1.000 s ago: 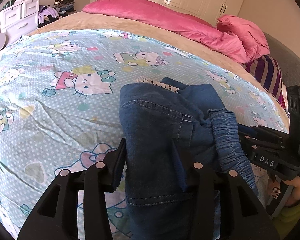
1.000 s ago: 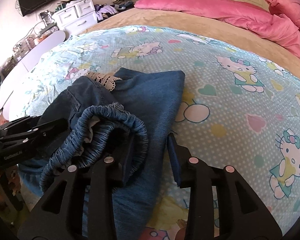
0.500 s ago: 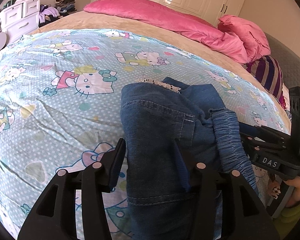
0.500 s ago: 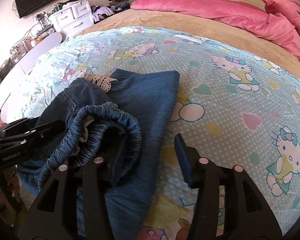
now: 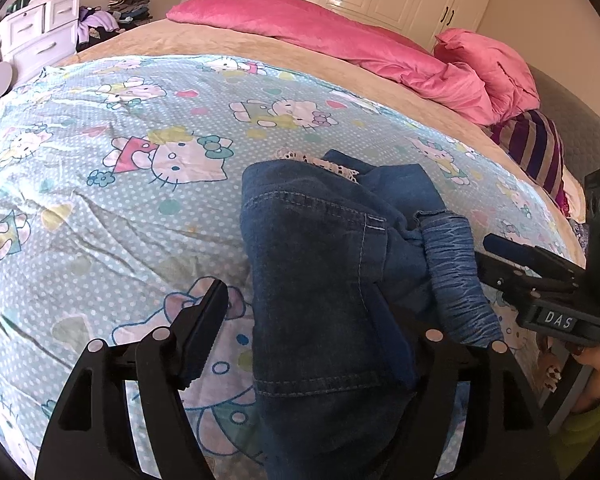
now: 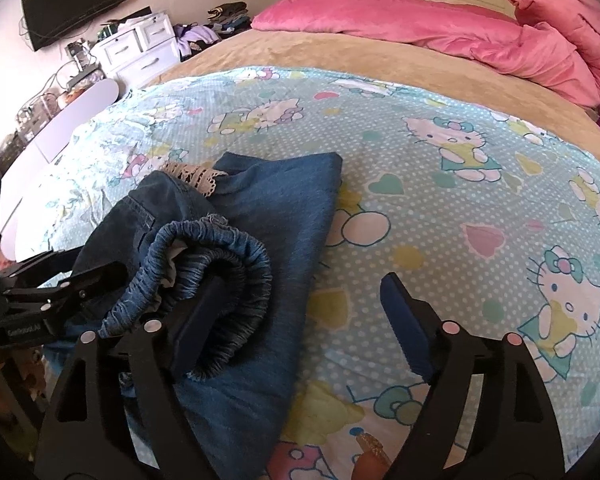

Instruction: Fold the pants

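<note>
Folded blue denim pants lie on the Hello Kitty sheet, with a gathered elastic waistband on top and lace trim at the far edge. They also show in the right wrist view, waistband at the left. My left gripper is open, its fingers either side of the near end of the pants, with the right finger hidden under the cloth. My right gripper is open, its left finger lying in the waistband loop and its right finger over the sheet.
The light blue Hello Kitty sheet covers a tan bedspread. Pink pillows and a striped cushion lie at the far side. White drawers and a wall TV stand beyond the bed's left.
Both grippers have opened wider and let go of the pants. The pants have settled flat on the sheet.
</note>
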